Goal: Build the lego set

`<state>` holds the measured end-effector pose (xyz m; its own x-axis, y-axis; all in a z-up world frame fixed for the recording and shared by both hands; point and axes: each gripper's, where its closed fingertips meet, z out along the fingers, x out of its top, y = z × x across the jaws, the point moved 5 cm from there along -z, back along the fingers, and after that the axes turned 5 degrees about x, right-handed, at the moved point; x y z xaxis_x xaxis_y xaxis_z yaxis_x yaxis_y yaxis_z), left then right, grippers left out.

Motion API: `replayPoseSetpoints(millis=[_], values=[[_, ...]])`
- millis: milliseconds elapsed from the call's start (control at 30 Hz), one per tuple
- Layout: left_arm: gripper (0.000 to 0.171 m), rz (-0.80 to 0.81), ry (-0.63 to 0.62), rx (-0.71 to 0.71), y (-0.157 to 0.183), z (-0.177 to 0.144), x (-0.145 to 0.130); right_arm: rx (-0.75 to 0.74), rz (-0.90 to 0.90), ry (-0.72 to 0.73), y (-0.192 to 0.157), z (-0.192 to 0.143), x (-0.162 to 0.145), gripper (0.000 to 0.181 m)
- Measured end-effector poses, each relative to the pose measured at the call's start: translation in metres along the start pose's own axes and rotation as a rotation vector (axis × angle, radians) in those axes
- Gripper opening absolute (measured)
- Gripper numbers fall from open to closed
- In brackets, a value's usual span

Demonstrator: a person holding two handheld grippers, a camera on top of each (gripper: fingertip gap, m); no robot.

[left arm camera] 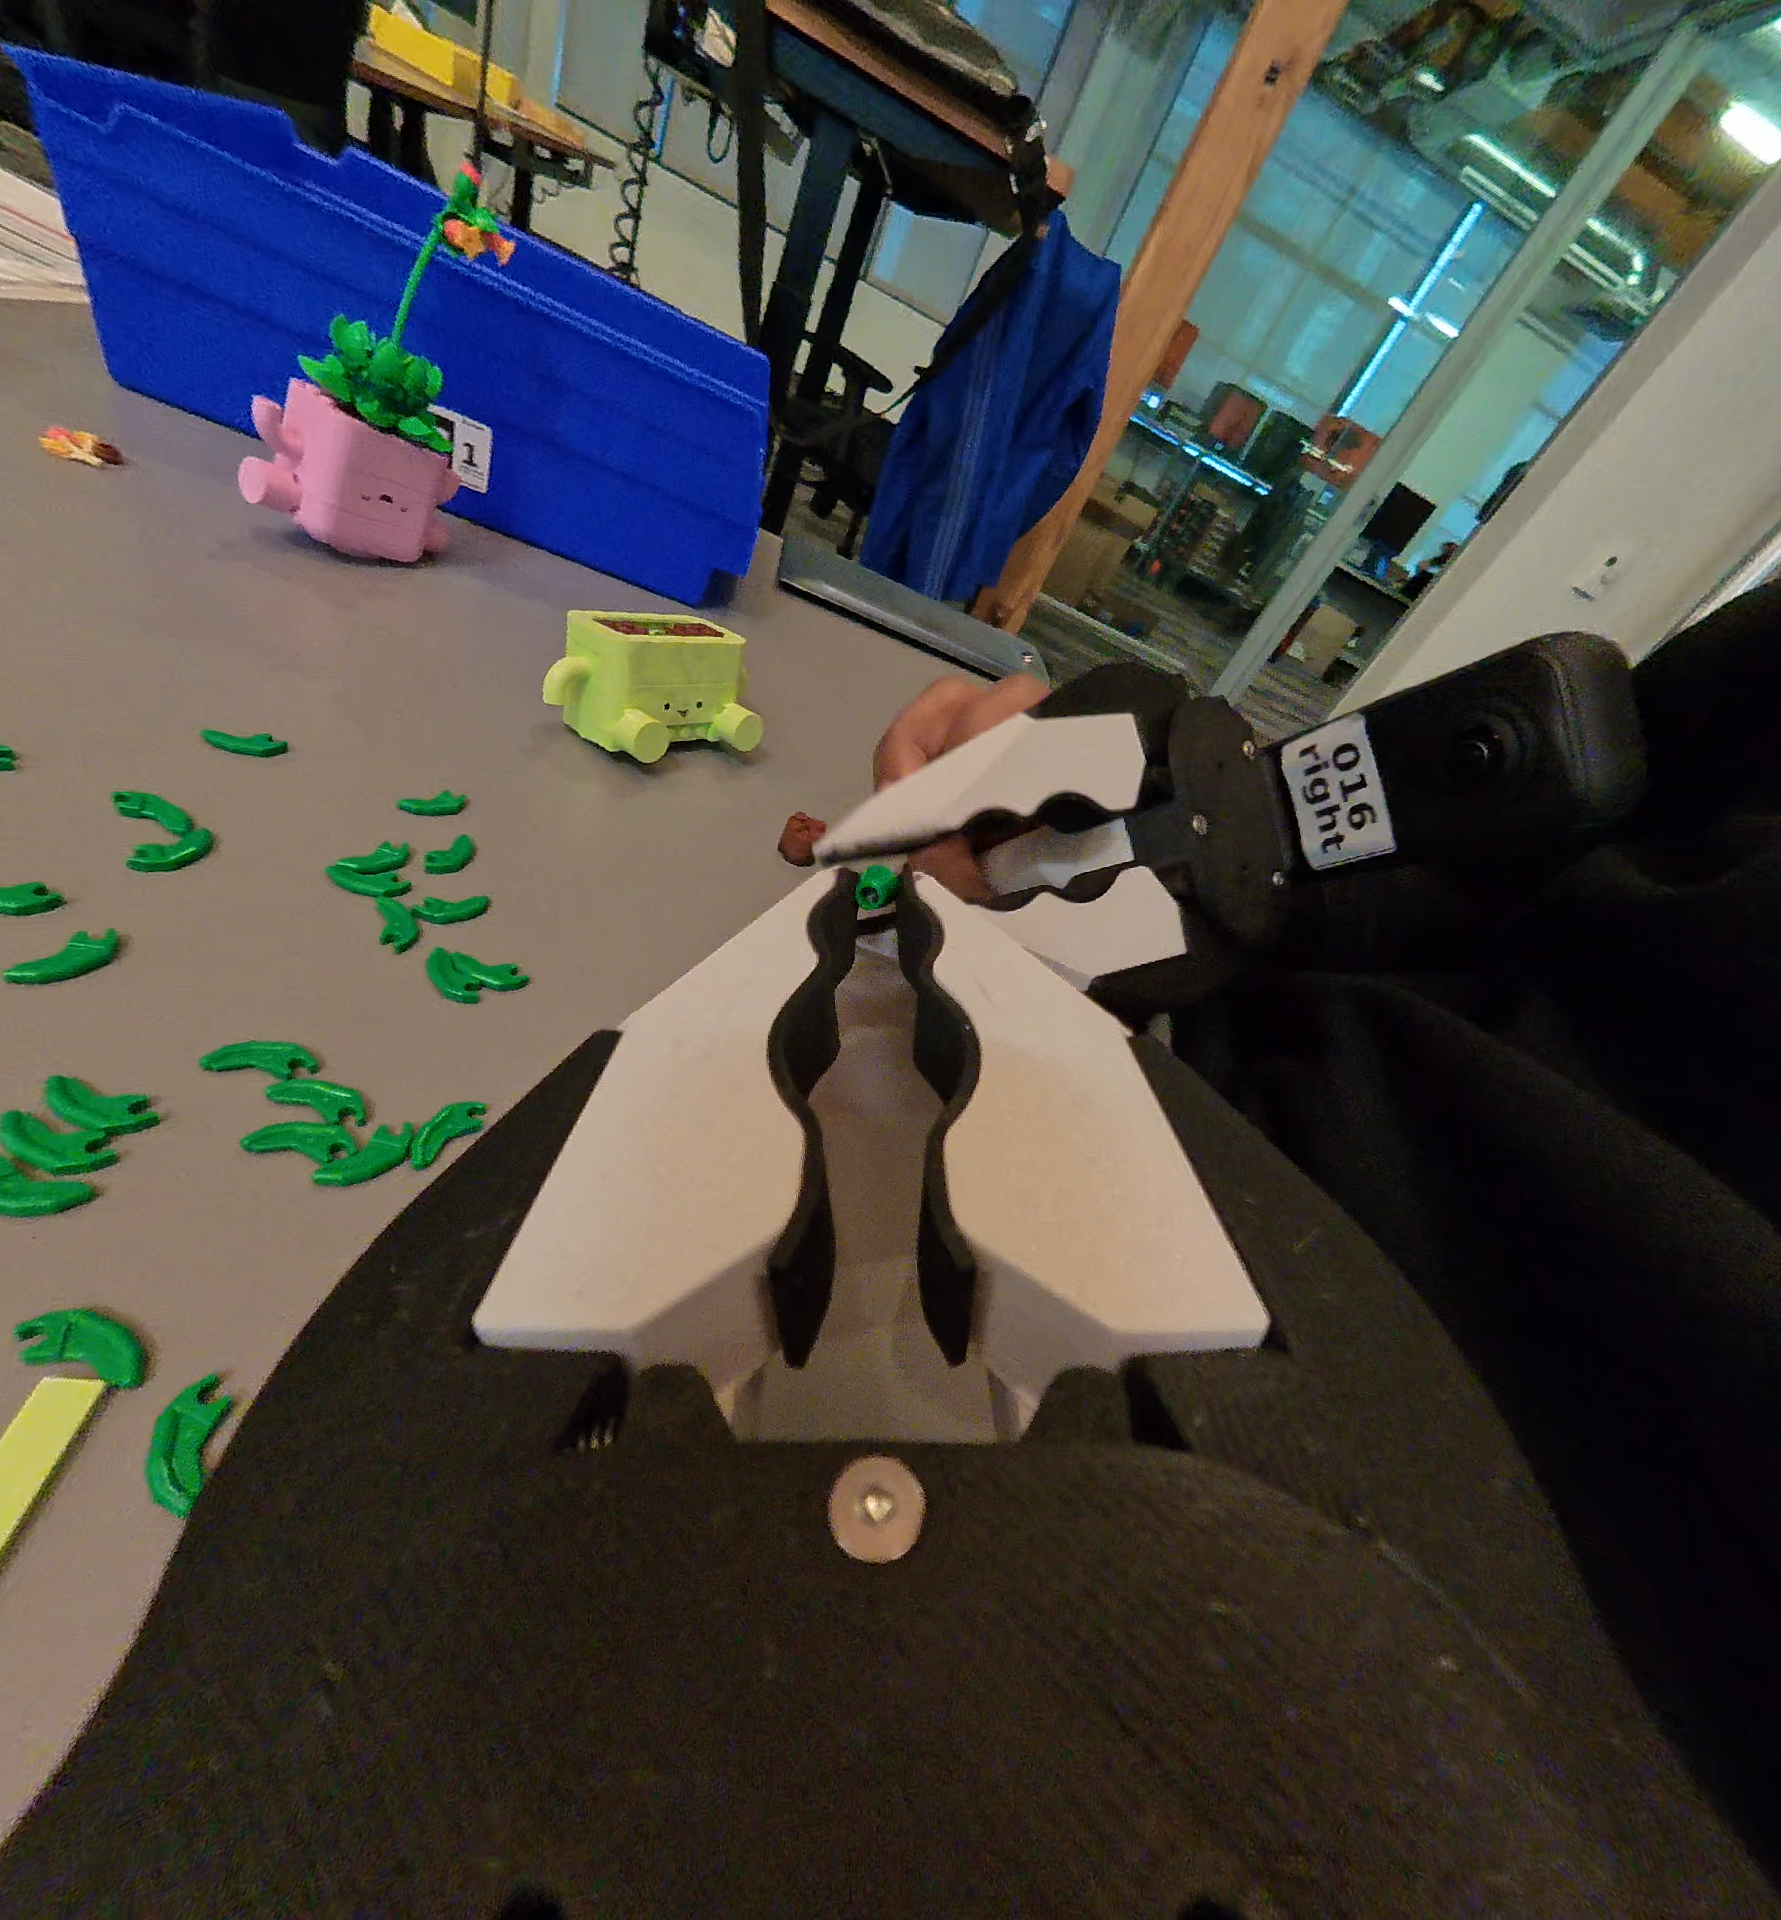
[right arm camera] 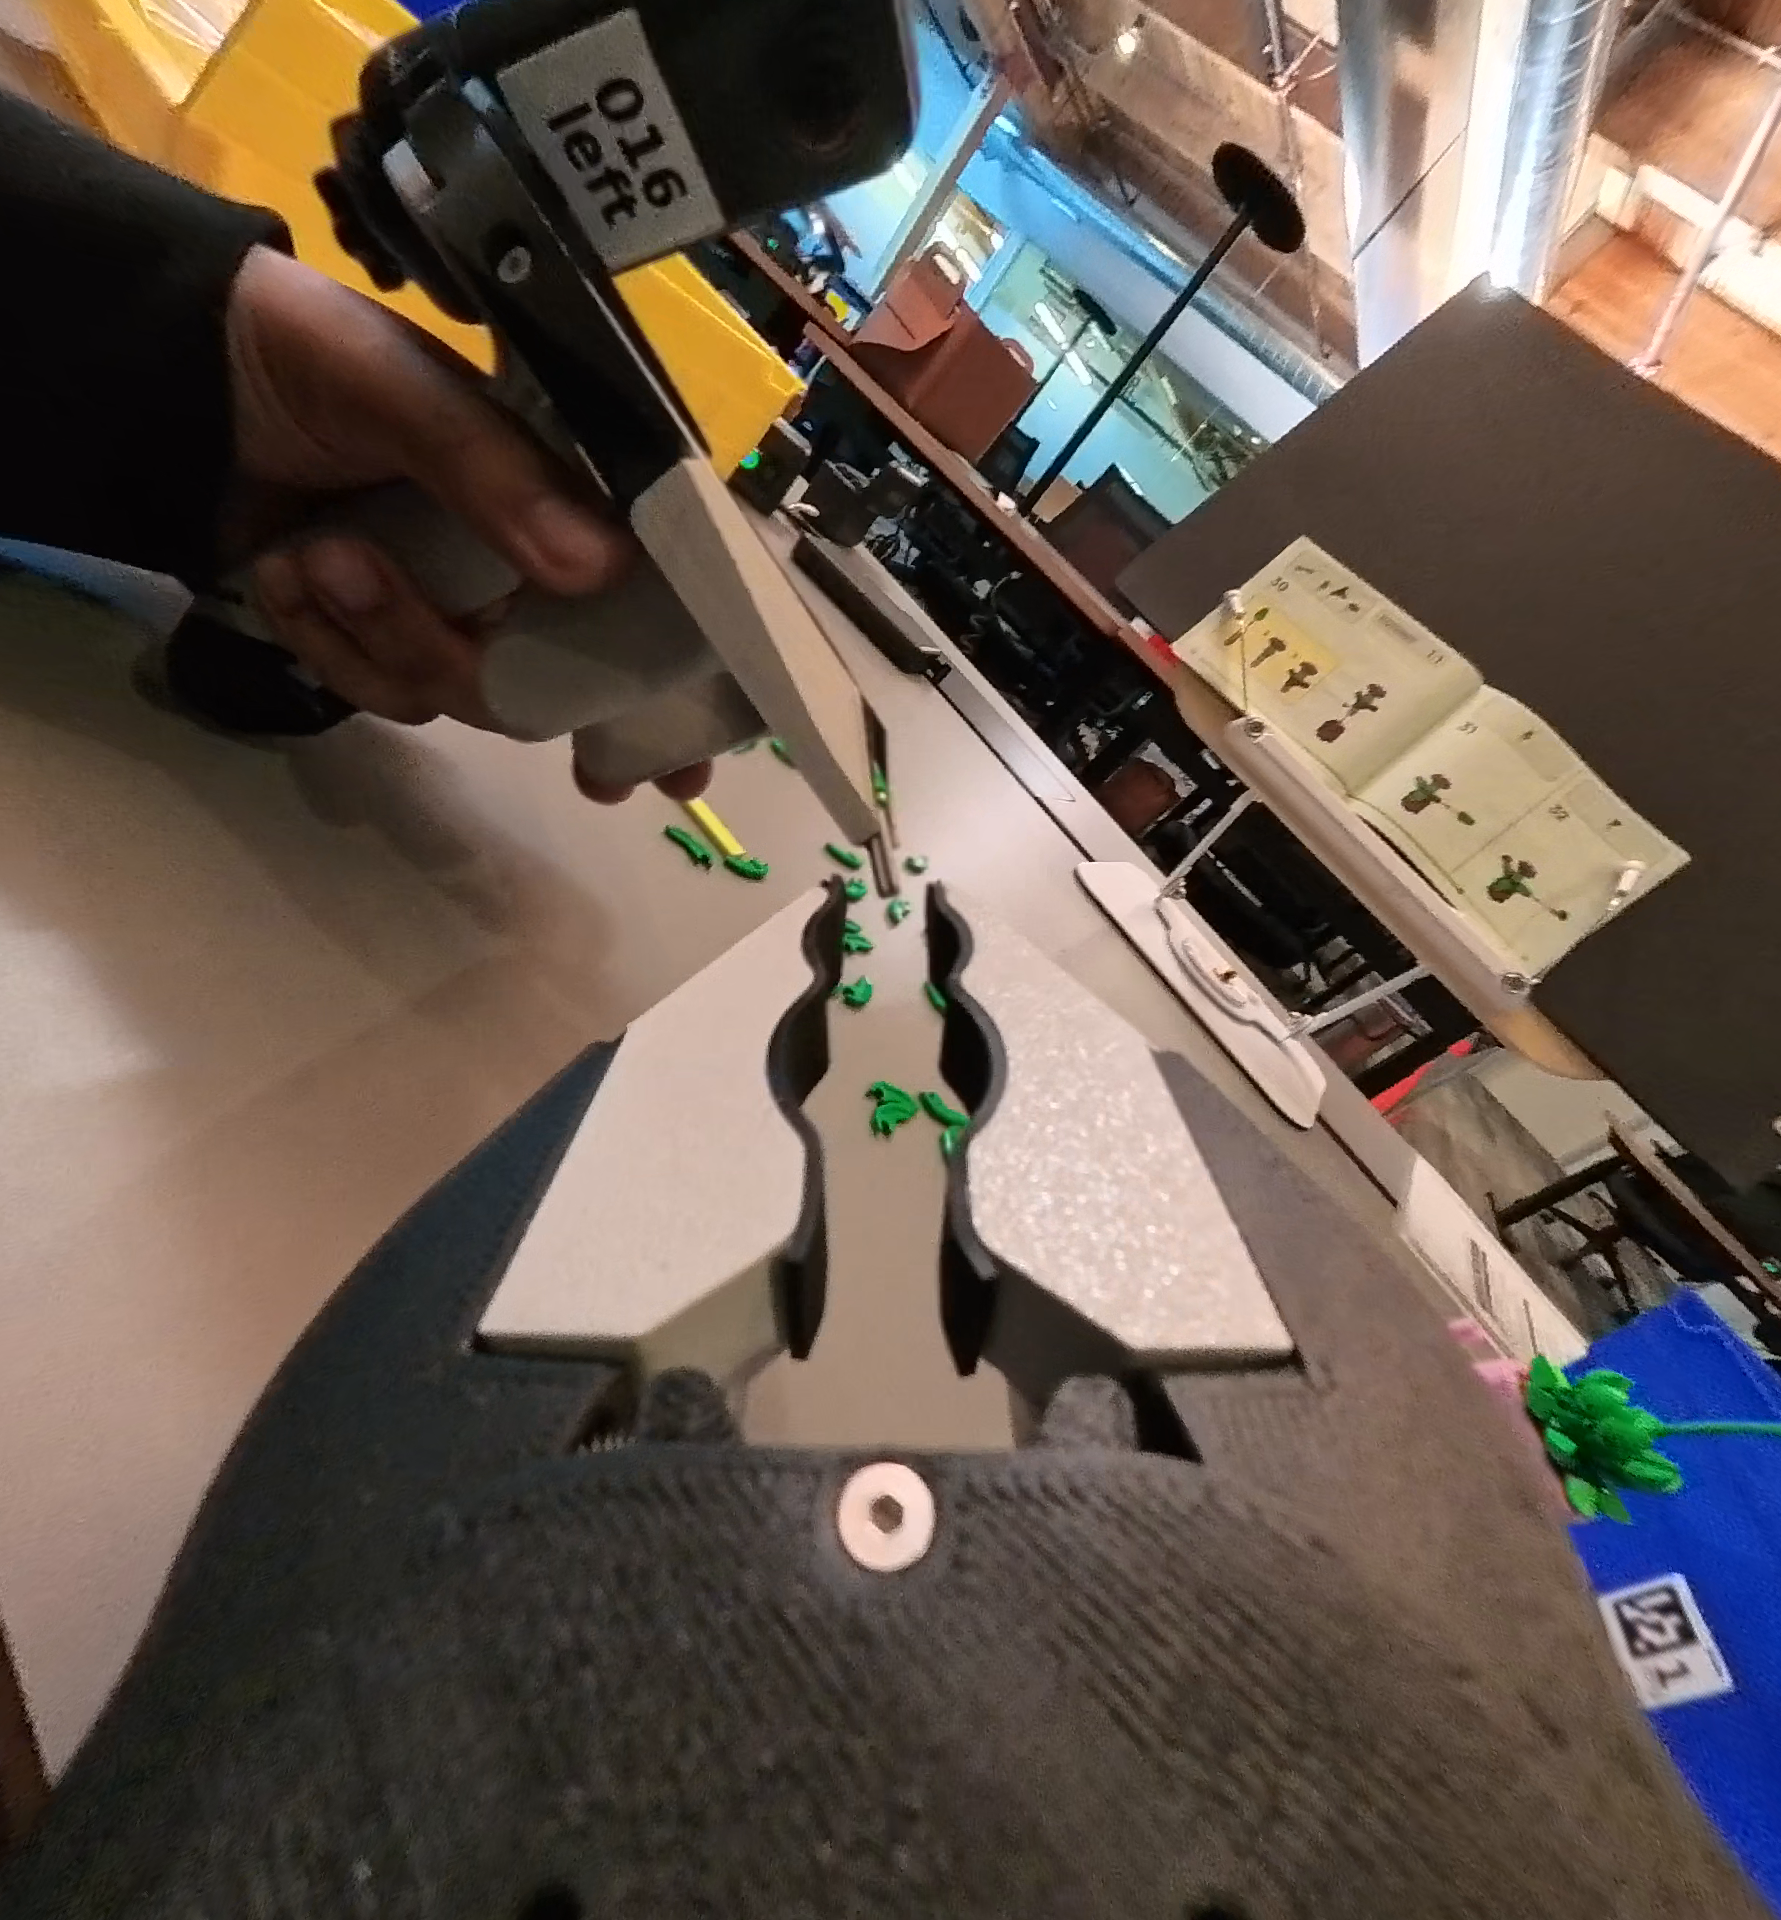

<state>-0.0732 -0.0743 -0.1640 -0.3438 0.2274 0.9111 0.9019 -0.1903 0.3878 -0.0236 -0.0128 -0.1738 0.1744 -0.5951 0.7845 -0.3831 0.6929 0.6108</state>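
My left gripper (left arm camera: 875, 899) is shut on a small green round piece (left arm camera: 877, 891), held above the grey table (left arm camera: 242, 644). My right gripper (right arm camera: 884, 891) comes in from the right, its jaws partly apart on either side of the left gripper's tips (right arm camera: 881, 878). In the left wrist view a small brown piece (left arm camera: 801, 834) shows at the right gripper's tip (left arm camera: 834, 857); I cannot tell what holds it. A lime-green pot figure (left arm camera: 657, 691) and a pink pot with a green plant and flower stem (left arm camera: 356, 488) stand beyond.
Many green leaf pieces (left arm camera: 366, 873) lie scattered on the table's left. A lime strip (left arm camera: 3, 1496) lies near the front left. A blue bin (left arm camera: 553, 416) stands behind the pots. An open instruction booklet (right arm camera: 1426, 769) rests on a stand. A yellow bin (right arm camera: 699, 343) is farther off. My two grippers' fingertips are within a few centimetres of each other.
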Motion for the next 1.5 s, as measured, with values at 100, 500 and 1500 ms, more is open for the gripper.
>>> replayPoseSetpoints(millis=[100, 500, 1500], values=[[0.005, 0.012, 0.005, 0.023, -0.001, -0.001, 0.0, 0.009, -0.011, -0.003, 0.0, 0.002, -0.001, 0.001], [0.005, -0.071, 0.257, 0.275, -0.034, -0.042, 0.025, 0.06, 0.26, -0.131, 0.025, 0.039, -0.012, 0.024], [0.005, -0.468, 0.816, 0.059, -0.063, -0.124, 0.05, 0.243, 0.9, -0.446, 0.086, 0.144, -0.073, 0.006]])
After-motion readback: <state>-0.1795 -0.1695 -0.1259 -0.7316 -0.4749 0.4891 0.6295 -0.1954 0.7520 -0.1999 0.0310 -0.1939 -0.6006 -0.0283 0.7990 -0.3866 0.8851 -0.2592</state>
